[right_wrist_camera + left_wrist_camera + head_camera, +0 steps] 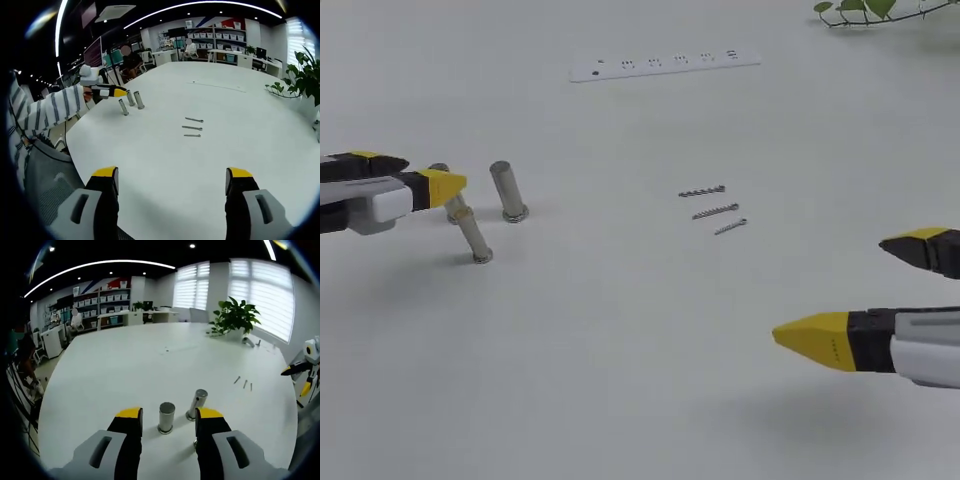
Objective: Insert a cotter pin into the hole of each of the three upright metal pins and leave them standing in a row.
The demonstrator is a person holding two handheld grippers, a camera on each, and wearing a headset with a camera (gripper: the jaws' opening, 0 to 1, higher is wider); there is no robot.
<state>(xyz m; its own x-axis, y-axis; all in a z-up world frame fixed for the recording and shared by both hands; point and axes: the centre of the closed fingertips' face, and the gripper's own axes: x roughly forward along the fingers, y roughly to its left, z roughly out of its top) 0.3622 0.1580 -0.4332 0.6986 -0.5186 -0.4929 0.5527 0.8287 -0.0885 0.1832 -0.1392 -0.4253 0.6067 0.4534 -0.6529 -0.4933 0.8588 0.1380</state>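
I'm holding the left gripper (170,413) with its jaws apart. One of the metal pins (166,417) is standing upright right in the gap, just ahead of the tips, and a second pin (197,404) is sitting a little beyond my right-hand jaw. The right gripper (172,173) is hanging wide open too, gripping nothing, with the three cotter pins (192,128) lying side by side well ahead of it.

My take on doing this bit well: I'm thinking the left should close low on the pin's body so the hole end stays clear. The right should be pinching a cotter pin by its looped head, legs pointing free.

Annoying part: in the head view the third pin (439,168) is hiding partly behind the left jaw tip. And I'm not making out the holes on any pin at all.
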